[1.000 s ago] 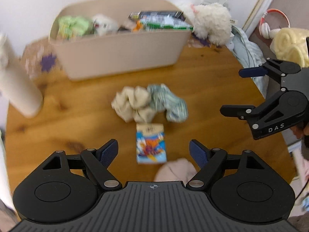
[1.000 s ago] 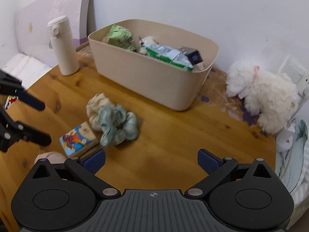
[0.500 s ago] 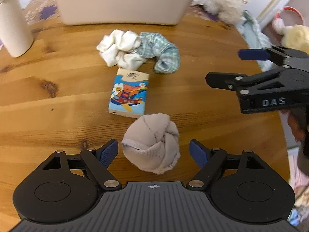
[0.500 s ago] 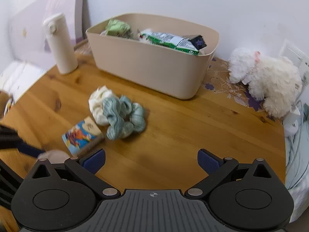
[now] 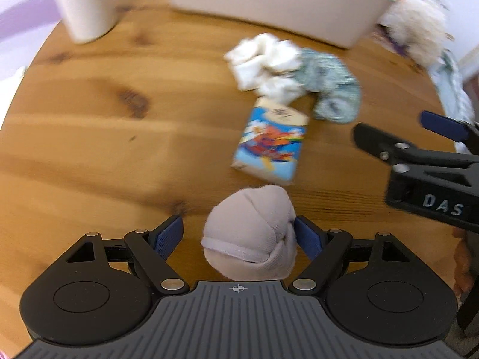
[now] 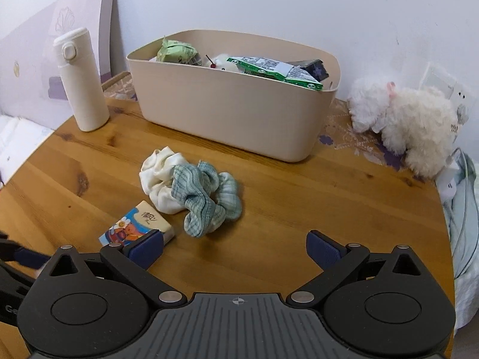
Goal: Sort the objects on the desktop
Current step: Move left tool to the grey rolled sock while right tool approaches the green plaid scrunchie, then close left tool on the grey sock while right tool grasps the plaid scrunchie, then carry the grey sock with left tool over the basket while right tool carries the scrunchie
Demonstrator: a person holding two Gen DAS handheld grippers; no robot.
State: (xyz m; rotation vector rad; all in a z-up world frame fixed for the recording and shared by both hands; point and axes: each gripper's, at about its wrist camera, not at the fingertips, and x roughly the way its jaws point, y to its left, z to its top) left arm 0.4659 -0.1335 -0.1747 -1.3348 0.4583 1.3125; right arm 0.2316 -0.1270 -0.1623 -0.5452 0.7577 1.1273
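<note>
A rolled beige sock ball [image 5: 250, 227] lies on the wooden table between the fingers of my left gripper [image 5: 239, 234], which is open; its right pad touches the ball, its left pad stands apart. A blue cartoon tissue pack [image 5: 269, 146] [image 6: 136, 224] lies just beyond. A white sock [image 6: 158, 176] and a green striped sock [image 6: 206, 200] lie bunched together farther on. My right gripper [image 6: 235, 248] is open and empty above the table, to the right of the left one [image 5: 419, 161].
A beige bin [image 6: 233, 113] holding snack packs and a small toy stands at the back. A white flask [image 6: 80, 80] stands left of it. A white plush toy [image 6: 410, 122] lies at the back right, near the table's right edge.
My left gripper has moved forward and down so the beige sock ball now sits between its fingers. The right gripper has shifted slightly and stayed open.
</note>
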